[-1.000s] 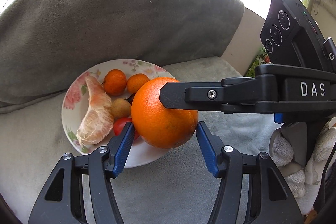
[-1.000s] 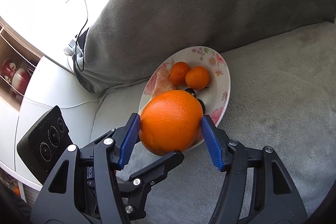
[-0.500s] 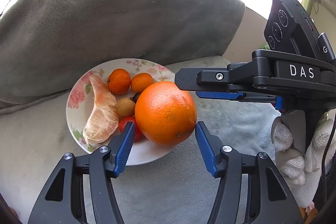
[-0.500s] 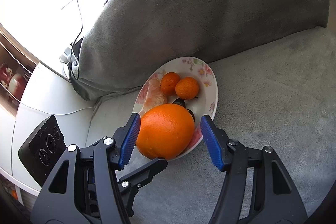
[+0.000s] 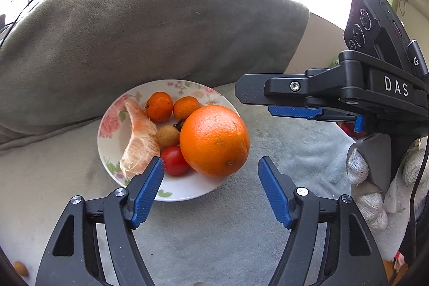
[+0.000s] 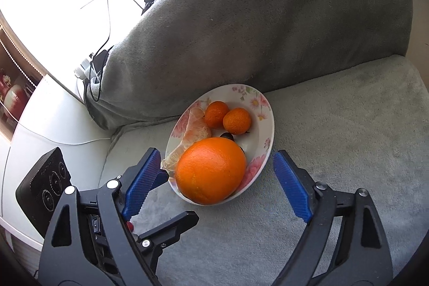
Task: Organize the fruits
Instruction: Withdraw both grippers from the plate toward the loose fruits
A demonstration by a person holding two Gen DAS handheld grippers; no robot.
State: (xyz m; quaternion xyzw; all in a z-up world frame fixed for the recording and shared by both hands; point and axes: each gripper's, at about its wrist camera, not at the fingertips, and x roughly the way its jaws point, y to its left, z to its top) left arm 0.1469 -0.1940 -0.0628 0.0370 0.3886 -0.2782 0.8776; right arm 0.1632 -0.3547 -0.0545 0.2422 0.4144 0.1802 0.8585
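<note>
A big orange point(image 5: 214, 140) rests on the near right part of a floral plate point(image 5: 187, 195), free of both grippers. The plate also holds two small tangerines point(image 5: 159, 106), a peeled pomelo segment point(image 5: 140, 141), a longan point(image 5: 168, 136) and a cherry tomato point(image 5: 174, 164). My left gripper point(image 5: 211, 164) is opening; its blue pads stand apart from the orange on either side. My right gripper point(image 6: 215, 156) is also opening wide around the orange point(image 6: 211, 170) without touching it. Its fingers point(image 5: 281, 87) reach in from the right in the left wrist view.
The plate point(image 6: 265, 125) sits on a grey plush seat, close to a thick grey cushion point(image 6: 254, 31) behind it. A white-gloved hand point(image 5: 367, 178) holds the right gripper. One small orange fruit point(image 5: 20, 268) lies on the seat at the near left. A white side table point(image 6: 53, 119) with cables stands left.
Both grippers had their pads on the big orange; both have let go and widened. The orange has sunk onto the plate, and the right gripper has drawn away to the right.
</note>
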